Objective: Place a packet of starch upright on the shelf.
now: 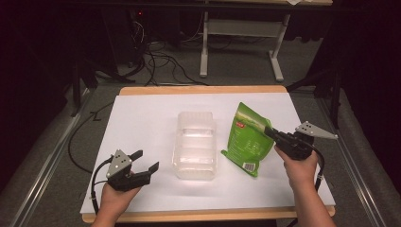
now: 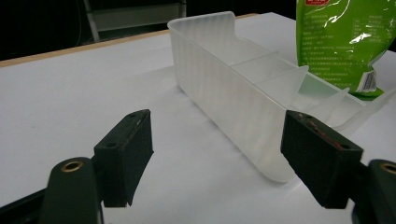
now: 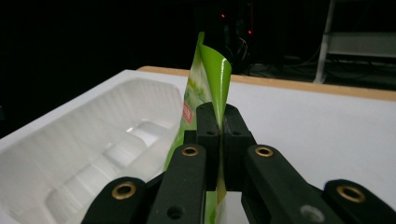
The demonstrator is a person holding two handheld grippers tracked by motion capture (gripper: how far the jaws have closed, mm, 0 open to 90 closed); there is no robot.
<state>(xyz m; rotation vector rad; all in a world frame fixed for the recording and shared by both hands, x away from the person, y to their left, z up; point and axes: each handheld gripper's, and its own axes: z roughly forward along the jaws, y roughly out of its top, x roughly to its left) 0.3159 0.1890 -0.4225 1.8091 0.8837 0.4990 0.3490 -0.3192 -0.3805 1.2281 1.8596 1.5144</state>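
Pinching green pouch (image 1: 248,140) top edge, right gripper (image 1: 273,134) clamped | pouch: light, floppy, slick film | left gripper (image 1: 144,161) gaping, empty, 7 o'clock of tray (image 1: 195,144)

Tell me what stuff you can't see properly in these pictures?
- The small print on the green bag: too small in the high view, cut off by the top edge in the left gripper view.
- The bag's lower part: hidden behind the right gripper in its own view.
- The clear tray: its far end is cut off there.
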